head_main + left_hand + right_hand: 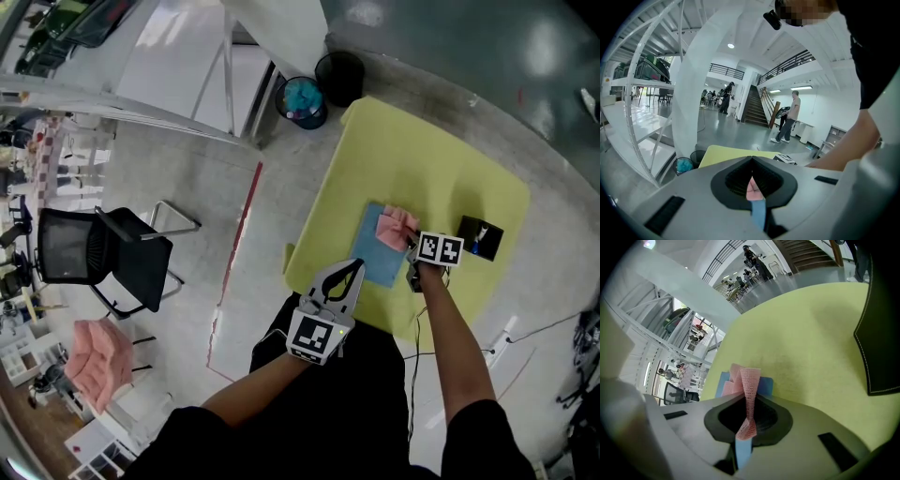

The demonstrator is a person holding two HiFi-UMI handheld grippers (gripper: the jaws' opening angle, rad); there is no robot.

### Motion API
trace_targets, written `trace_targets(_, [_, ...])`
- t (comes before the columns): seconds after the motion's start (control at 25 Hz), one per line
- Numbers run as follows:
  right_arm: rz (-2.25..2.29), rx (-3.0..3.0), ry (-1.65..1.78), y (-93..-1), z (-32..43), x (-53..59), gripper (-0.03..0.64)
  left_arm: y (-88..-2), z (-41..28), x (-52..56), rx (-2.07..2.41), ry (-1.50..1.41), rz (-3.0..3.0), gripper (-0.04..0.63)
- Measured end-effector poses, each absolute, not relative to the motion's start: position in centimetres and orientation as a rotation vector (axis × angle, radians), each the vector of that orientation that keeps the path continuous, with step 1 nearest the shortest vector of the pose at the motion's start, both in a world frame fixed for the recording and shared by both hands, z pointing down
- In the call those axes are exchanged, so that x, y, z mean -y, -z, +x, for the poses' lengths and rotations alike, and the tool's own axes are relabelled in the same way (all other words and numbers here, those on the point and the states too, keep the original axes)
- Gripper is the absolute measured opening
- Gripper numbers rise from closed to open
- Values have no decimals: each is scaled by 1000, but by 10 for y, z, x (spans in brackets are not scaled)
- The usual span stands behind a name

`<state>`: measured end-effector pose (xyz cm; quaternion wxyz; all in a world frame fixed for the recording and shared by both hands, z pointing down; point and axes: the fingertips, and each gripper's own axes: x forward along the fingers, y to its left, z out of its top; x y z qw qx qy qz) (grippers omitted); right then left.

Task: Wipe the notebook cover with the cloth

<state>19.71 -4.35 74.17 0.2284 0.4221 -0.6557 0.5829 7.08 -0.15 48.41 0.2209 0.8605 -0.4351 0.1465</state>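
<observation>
A blue notebook [379, 258] lies flat on the yellow table [422, 159], near its front edge. On the notebook's far right corner rests a crumpled pink cloth [396, 226]. My right gripper [411, 246] is shut on that cloth; in the right gripper view a twisted strip of cloth [749, 380] runs between the jaws, with the notebook [766, 386] under it. My left gripper [356, 267] hovers at the table's near edge, left of the notebook, shut and holding nothing. In the left gripper view, the cloth [752, 187] and notebook [758, 212] show through the gap behind its closed tips.
A black leather case [480, 236] lies on the table right of the notebook. Two bins [302, 101] stand on the floor beyond the table's far corner. A black chair [103, 248] and white shelving sit to the left. A red tape line [234, 248] marks the floor.
</observation>
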Motion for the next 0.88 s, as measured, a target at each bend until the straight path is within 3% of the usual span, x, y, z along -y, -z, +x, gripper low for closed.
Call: trace_targets(0.88, [1273,1739,-1646,-741,224,34,38,-446,62,-10,1199,-374,2400,8])
